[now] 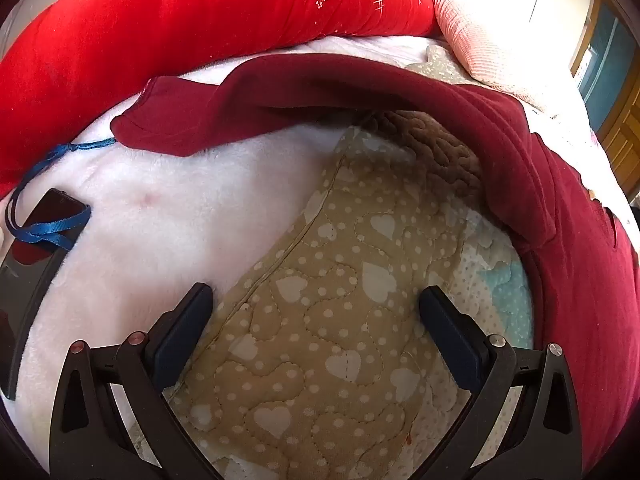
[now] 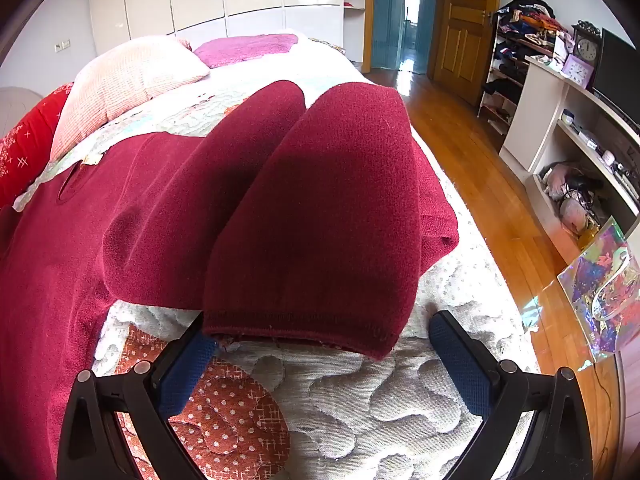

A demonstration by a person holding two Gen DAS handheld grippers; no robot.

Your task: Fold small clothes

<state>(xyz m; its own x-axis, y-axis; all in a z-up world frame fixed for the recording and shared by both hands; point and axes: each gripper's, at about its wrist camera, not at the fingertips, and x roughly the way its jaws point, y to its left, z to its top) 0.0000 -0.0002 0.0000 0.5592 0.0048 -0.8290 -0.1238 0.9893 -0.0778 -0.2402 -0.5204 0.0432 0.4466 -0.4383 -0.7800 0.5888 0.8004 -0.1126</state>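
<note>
A dark red knit garment [image 2: 312,208] lies on the quilted bed, with two leg or sleeve ends folded toward me; the nearer hem [image 2: 296,324] lies just in front of my right gripper [image 2: 324,344], which is open and empty, its left finger [image 2: 188,364] close under the hem's corner. In the left wrist view the same dark red garment [image 1: 400,92] arcs across the top and down the right side. My left gripper [image 1: 316,312] is open and empty above the tan heart-print quilt [image 1: 340,320], apart from the garment.
A bright red embroidered pillow [image 1: 180,20] and a pink pillow [image 2: 124,76] lie at the bed's head. A phone with blue lanyard [image 1: 52,216] rests on the white fleece blanket [image 1: 168,208]. Wooden floor [image 2: 480,168], shelves [image 2: 568,128] and a shiny bag [image 2: 604,292] lie right of the bed.
</note>
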